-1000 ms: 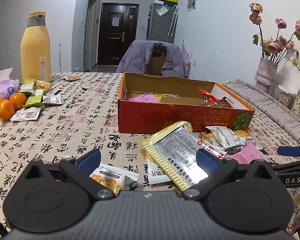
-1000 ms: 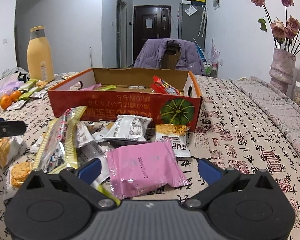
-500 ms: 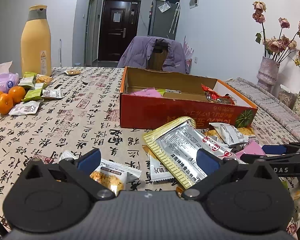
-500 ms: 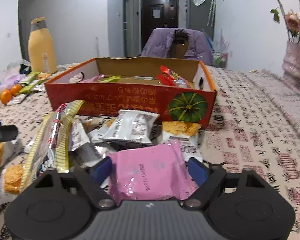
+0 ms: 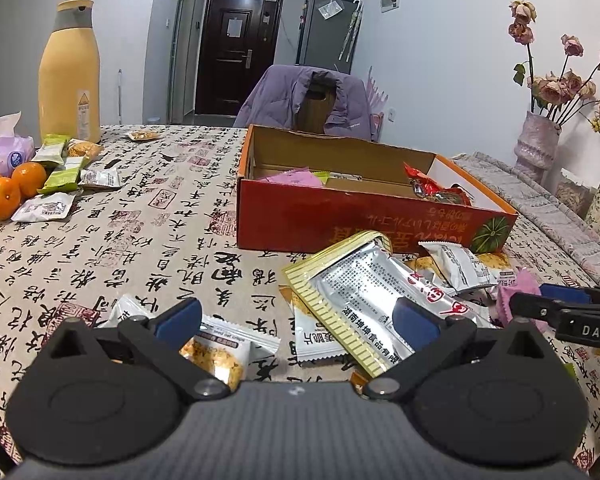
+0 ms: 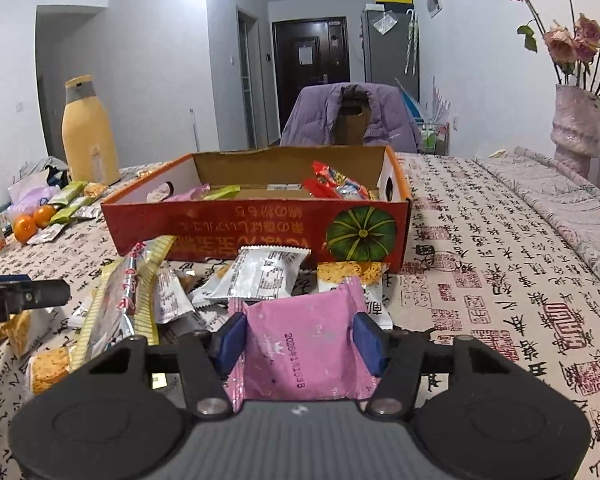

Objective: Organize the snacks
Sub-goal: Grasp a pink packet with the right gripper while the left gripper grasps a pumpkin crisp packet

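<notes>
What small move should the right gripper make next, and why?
Probably lift the pink packet and carry it forward over the near wall of the red box. The right gripper has its fingers pressed against both sides of the packet, and the open box already holding snacks stands just behind the pile.

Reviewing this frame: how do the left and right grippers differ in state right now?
The left gripper is open with nothing between its pads, hovering over loose packets; the right gripper has closed on the pink packet, a pad pressing each side. The left one sits by a silver-and-gold pouch lying flat, while the right one's packet bulges between its pads. Both point toward the red box and have blue pads.
</notes>
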A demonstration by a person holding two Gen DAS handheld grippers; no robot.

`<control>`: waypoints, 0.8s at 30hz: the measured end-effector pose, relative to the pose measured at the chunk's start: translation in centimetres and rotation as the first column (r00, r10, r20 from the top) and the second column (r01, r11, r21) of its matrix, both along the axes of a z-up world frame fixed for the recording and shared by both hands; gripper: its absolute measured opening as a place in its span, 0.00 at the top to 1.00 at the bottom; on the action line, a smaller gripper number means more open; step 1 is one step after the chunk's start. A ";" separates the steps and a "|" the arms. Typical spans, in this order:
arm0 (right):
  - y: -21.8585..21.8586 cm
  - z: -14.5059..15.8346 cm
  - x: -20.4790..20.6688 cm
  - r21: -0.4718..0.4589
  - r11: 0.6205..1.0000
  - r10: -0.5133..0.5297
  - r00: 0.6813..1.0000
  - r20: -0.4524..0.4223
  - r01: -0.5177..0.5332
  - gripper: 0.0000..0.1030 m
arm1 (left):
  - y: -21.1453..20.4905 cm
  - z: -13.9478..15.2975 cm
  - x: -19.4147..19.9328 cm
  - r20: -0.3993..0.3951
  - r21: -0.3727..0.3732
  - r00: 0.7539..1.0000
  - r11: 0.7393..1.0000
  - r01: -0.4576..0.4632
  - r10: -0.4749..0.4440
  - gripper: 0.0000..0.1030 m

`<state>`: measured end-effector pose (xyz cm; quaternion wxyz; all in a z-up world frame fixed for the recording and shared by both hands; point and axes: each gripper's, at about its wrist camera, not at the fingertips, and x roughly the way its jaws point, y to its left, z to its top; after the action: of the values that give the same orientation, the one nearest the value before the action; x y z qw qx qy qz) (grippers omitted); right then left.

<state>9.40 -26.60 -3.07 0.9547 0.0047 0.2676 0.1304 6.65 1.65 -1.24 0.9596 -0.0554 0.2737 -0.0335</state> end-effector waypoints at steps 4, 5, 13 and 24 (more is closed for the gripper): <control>-0.4 0.4 -0.5 0.016 1.000 -0.005 1.000 0.018 0.005 0.75 | 0.3 0.2 -0.2 0.005 0.006 1.000 1.000 -0.016 0.016 0.00; -0.5 0.4 -0.5 0.023 1.000 -0.006 1.000 0.019 0.006 0.82 | 0.5 0.3 -0.3 0.007 0.008 1.000 1.000 -0.022 0.022 0.00; -1.0 0.3 -0.8 0.022 0.999 -0.027 1.000 0.004 0.027 0.50 | 1.5 0.9 -1.1 0.027 0.003 0.998 0.998 -0.057 0.057 0.00; -0.2 -1.5 2.2 -0.116 0.993 -0.045 0.995 -0.090 0.035 0.18 | 2.5 0.6 -2.0 0.011 0.006 0.997 0.997 -0.082 0.082 0.00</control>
<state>11.64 -26.80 -4.56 0.9423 -0.0387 0.3185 0.0952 4.68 4.18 -0.62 0.9618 -0.0632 0.2664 0.0063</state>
